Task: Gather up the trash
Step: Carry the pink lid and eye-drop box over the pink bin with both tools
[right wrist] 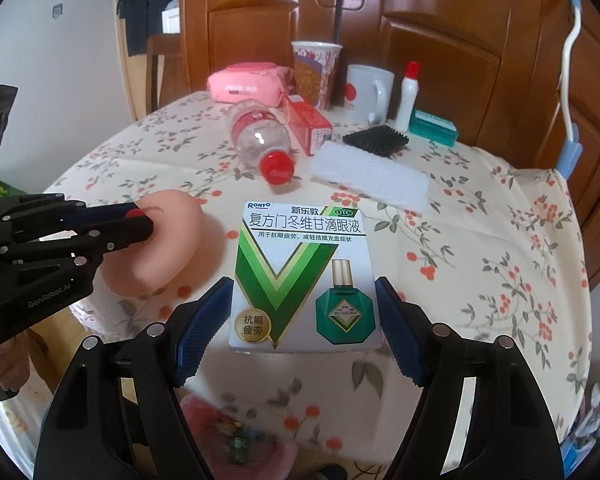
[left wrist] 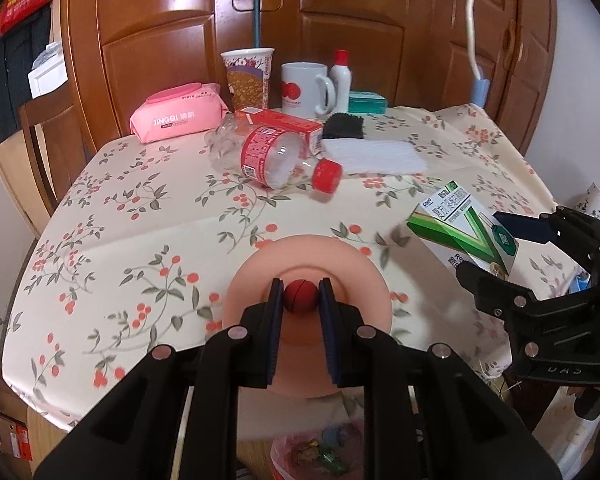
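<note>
Wooden wardrobe doors [left wrist: 300, 20] close off the far side, and a floral tablecloth [left wrist: 140, 240] covers the table in front of me. My left gripper [left wrist: 300, 294] is clamped tight on the red knob [left wrist: 300, 296] of a peach-coloured lid [left wrist: 352, 264], which I am holding over the near edge. My right gripper [right wrist: 304, 316] has the eye-drop box [right wrist: 304, 272] between its fingers, and the blue pads [right wrist: 396, 332] look to be pressing both sides, so I judge it held, above the near part of the cloth.

Below the near edge I can make out a bin with a pink liner [right wrist: 228, 432] and a few wrappers already inside, so I reckon the collecting is partly done. With the lid off, the box seems ready to go in. Left on the table are an empty plastic bottle [left wrist: 268, 156] lying on its side in the middle, a red carton [left wrist: 284, 124] touching it on the far side, and a white pad [left wrist: 372, 156] to their right.

Far back stand a wipes pack [left wrist: 176, 114], paper cup [left wrist: 248, 78], mug [left wrist: 304, 88] and small white bottle [left wrist: 340, 76], which I judge are not trash.

Near the front the cloth lies bare, giving room to move. My two tools sit near each other, so I would watch that gap.
</note>
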Motion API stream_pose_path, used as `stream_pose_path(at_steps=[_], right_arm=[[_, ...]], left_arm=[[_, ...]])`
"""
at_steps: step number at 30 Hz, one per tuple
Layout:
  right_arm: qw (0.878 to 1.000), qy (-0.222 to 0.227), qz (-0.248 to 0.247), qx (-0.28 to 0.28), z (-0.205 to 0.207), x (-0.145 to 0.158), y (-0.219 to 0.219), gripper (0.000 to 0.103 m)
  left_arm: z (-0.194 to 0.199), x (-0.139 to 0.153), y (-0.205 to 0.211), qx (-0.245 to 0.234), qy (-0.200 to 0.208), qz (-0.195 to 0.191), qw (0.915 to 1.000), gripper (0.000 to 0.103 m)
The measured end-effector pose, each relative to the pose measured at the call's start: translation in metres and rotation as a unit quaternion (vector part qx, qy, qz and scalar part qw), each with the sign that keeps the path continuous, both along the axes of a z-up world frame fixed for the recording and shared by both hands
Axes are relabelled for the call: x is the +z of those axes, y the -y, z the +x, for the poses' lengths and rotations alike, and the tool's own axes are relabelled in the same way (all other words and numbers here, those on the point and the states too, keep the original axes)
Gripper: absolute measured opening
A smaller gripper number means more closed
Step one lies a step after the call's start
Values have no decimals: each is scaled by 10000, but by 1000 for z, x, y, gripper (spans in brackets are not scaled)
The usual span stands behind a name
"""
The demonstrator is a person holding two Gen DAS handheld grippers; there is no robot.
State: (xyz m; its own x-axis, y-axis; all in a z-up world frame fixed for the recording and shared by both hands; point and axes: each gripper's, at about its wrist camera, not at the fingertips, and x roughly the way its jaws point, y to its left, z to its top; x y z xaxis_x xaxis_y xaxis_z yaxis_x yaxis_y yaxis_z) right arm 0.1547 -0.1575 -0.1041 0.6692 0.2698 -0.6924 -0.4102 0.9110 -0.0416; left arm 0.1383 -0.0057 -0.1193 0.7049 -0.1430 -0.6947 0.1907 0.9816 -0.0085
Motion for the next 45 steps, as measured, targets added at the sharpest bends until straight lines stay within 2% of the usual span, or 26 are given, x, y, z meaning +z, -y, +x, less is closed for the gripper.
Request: stream_pose_path(at_steps=[8, 15, 22, 27, 35, 41, 45], right_arm=[[9998, -5, 191, 111, -63, 3, 0, 74], [9991, -263, 273, 212, -115, -26, -3, 74], [9963, -774, 336, 131, -147, -86, 0, 74], [9917, -1256, 257, 77, -153, -147, -1, 74], [9803, -1976, 13, 30, -143, -244, -13, 74], [9716, -2363, -140, -34, -128, -299, -15, 74], [9659, -2581, -207, -82, -121, -324, -15, 74]], left_arm=[[-59, 2, 7, -187, 5, 69, 9998, 18], [-113, -21, 17, -372, -236, 149, 9989, 18], [-141, -89, 18, -330, -858, 204, 9956, 18], [-144, -148, 21, -312, -1294, 371, 9904, 18], [-135, -252, 23, -339, -2136, 431, 9754, 18], [-126, -297, 20, -301, -2553, 486, 9652, 18], [-118, -325, 20, -266, -2796, 528, 9583, 18]])
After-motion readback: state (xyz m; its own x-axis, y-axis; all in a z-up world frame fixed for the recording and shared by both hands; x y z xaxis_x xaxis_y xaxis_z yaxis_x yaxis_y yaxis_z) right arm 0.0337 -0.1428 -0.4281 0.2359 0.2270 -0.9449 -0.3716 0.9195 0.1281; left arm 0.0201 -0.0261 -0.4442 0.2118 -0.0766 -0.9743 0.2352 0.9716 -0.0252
